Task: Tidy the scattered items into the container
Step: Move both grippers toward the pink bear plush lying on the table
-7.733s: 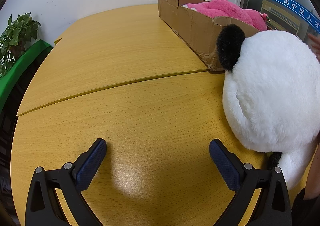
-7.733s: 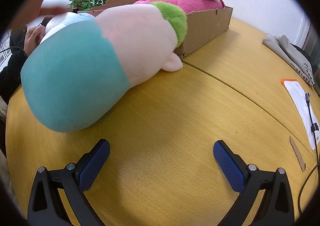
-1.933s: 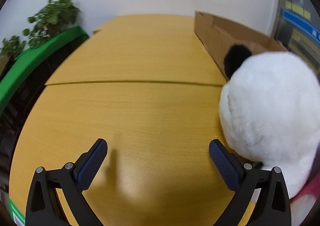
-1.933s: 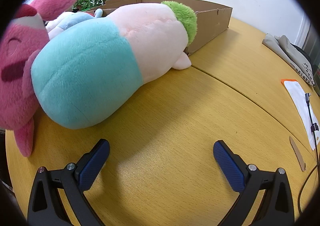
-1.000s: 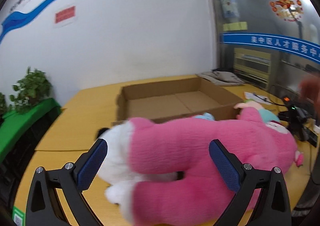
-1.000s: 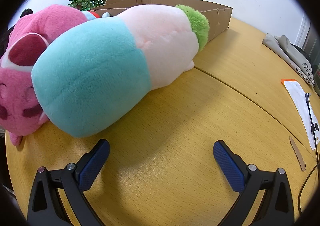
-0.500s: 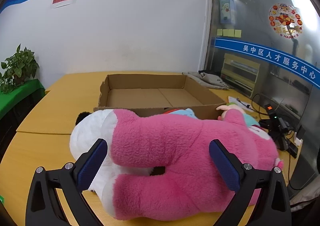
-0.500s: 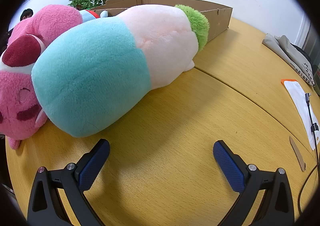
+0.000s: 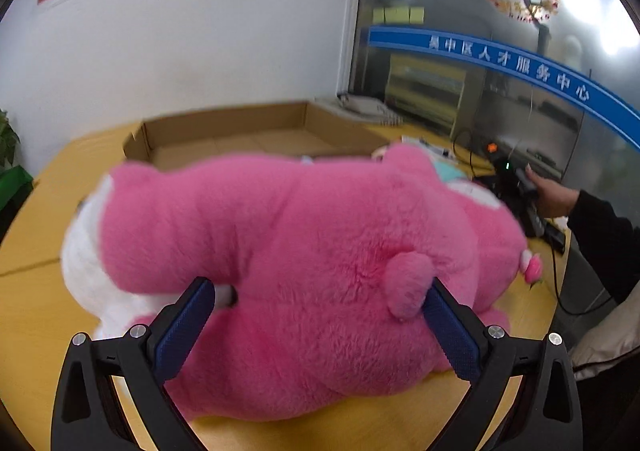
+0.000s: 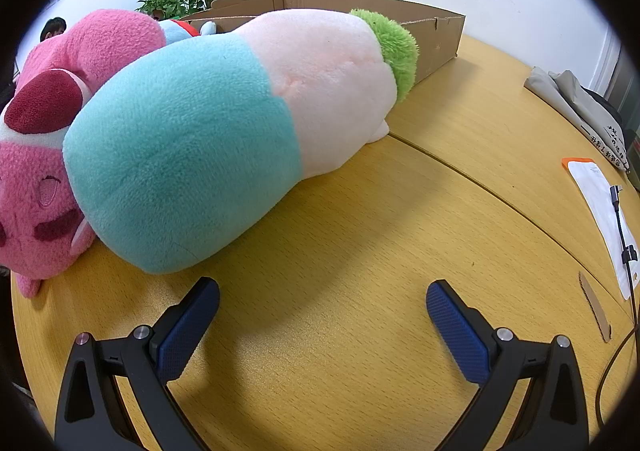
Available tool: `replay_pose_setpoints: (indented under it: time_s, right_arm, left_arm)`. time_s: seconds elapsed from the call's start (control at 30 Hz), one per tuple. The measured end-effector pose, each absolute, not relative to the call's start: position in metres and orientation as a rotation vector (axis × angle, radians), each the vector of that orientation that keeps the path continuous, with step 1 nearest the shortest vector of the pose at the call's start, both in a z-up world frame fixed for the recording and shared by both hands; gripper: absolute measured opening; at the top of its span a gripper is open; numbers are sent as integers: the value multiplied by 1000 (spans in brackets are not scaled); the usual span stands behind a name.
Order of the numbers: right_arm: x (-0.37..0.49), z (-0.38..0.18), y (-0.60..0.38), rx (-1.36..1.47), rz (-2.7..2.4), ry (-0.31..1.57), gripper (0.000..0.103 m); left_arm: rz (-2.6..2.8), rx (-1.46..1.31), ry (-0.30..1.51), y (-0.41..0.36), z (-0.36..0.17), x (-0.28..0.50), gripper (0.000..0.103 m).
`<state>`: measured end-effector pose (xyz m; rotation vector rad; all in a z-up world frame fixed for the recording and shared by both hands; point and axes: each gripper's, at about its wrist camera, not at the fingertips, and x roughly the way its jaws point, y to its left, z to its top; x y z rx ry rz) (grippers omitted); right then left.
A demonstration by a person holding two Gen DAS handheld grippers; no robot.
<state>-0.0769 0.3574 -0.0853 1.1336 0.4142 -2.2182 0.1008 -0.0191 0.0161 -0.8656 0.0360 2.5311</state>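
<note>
Pink plush bear (image 9: 304, 251) now between the spread fingers of the left gripper (image 9: 320, 325), far closer than half a second ago.
Bear lies on the wooden table (image 10: 400, 251) just in front of the cardboard box (image 9: 240, 131), outside it, half covering the white plush (image 9: 80, 271); pads at its flanks, not squeezing. The box holds none of the plush toys. Right gripper (image 10: 322, 315) unchanged: fingers wide apart over bare table, holding nothing. Teal-and-pink plush (image 10: 224, 131) rests against the box's near wall, position same as before. A person's hand (image 9: 554, 197) is right of the box.
</note>
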Motion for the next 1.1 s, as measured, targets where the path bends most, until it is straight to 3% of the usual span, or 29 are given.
replay_pose_setpoints:
  time_s: [0.37,0.47,0.77,0.9,1.1]
  right_arm:
    - [-66,-84,350,1233,-2384,325,102]
    - [-38,-72,354,1270,-2522,282,102]
    - [71,17,335,943,-2801,41,103]
    - [88,24,284,911,-2807,27,103]
    - [95,23,247,1010,-2730,-114,103]
  left_arm:
    - [2504,-894,-157,-31,6,116,103]
    - [2530,-857,-147,-35,18,126,103]
    - [2632,-750,-68,-25,51,138,103]
    - [2740,-722,4,-8,60,152,103]
    - [2782,-733,-34,-4,61,163,103]
